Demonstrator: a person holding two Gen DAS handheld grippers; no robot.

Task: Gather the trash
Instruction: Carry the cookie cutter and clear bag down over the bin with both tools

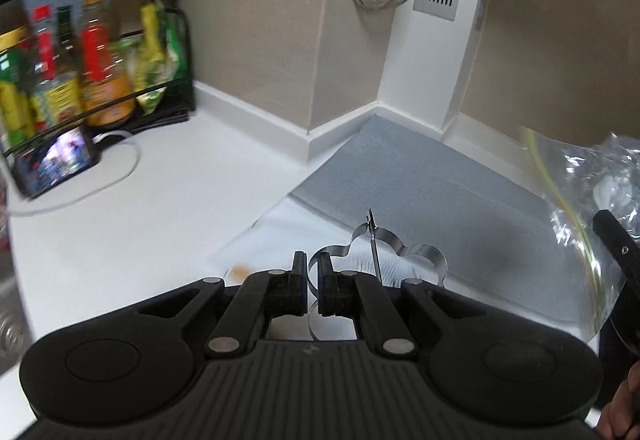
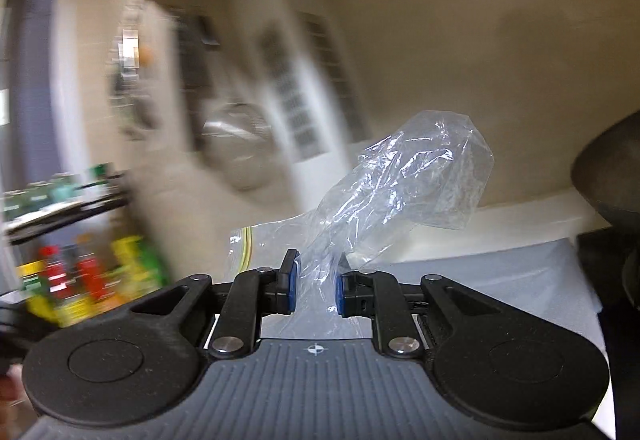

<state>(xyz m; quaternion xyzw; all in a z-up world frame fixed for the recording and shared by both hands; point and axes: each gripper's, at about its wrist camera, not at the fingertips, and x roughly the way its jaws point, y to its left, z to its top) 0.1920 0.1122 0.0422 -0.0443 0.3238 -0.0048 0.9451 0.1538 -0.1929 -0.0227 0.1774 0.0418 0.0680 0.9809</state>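
Left hand-held gripper (image 1: pixel 314 276) pinching thin metal egg ring (image 1: pixel 400 254), holding it above grey mat (image 1: pixel 432 176) on white surface (image 1: pixel 132 224). Right hand-held gripper (image 2: pixel 314 282) clamping crumpled clear zip bag (image 2: pixel 400 176), lifting it in air. Advice: keeping bag mouth reachable, holding both grips firm, checking ring is really trash before bagging.

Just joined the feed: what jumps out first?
The right tool is shut on a crumpled clear plastic bag, lifted in front of the beige wall. The left tool pinches a flower-shaped metal ring above the grey mat on the white counter.
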